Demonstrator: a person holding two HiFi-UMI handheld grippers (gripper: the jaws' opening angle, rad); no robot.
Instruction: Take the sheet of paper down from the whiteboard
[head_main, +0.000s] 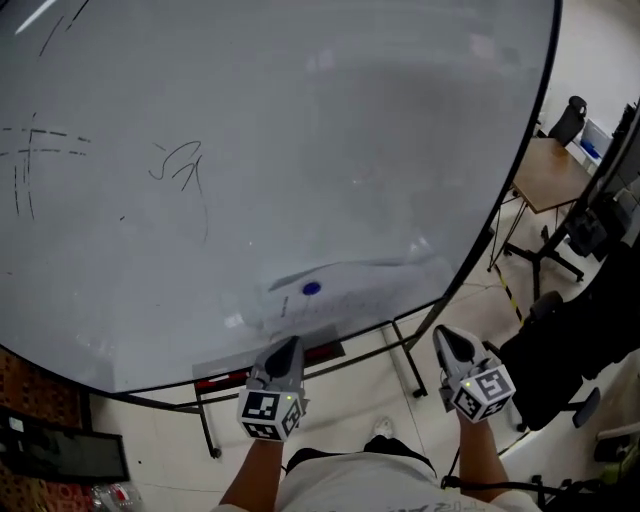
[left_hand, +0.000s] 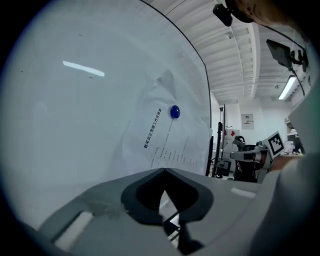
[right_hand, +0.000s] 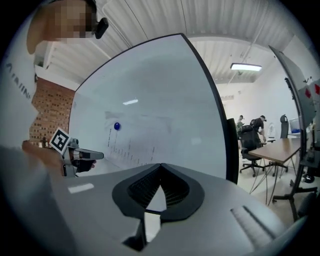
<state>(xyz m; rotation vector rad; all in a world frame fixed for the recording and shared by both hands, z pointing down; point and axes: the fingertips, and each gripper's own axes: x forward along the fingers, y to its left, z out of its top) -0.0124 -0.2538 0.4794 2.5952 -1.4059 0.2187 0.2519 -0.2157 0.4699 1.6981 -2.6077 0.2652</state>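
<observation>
A white printed sheet of paper (head_main: 345, 285) hangs low on the big whiteboard (head_main: 250, 150), pinned by a round blue magnet (head_main: 311, 288). My left gripper (head_main: 291, 344) is shut and empty, just below the sheet and short of the board. My right gripper (head_main: 444, 336) is also shut and empty, off to the right past the board's edge. In the left gripper view the sheet (left_hand: 172, 142) and magnet (left_hand: 174, 111) lie ahead of the closed jaws (left_hand: 165, 171). The right gripper view shows the magnet (right_hand: 117, 126) and sheet (right_hand: 131, 145) far left, with the left gripper (right_hand: 97, 155) near them.
The whiteboard stands on a black metal frame (head_main: 405, 350) with a red tray bar (head_main: 225, 380). A wooden desk (head_main: 550, 172) and black office chairs (head_main: 560, 250) stand to the right. People (right_hand: 257, 125) are at the far end of the room. A dark screen (head_main: 60, 452) lies lower left.
</observation>
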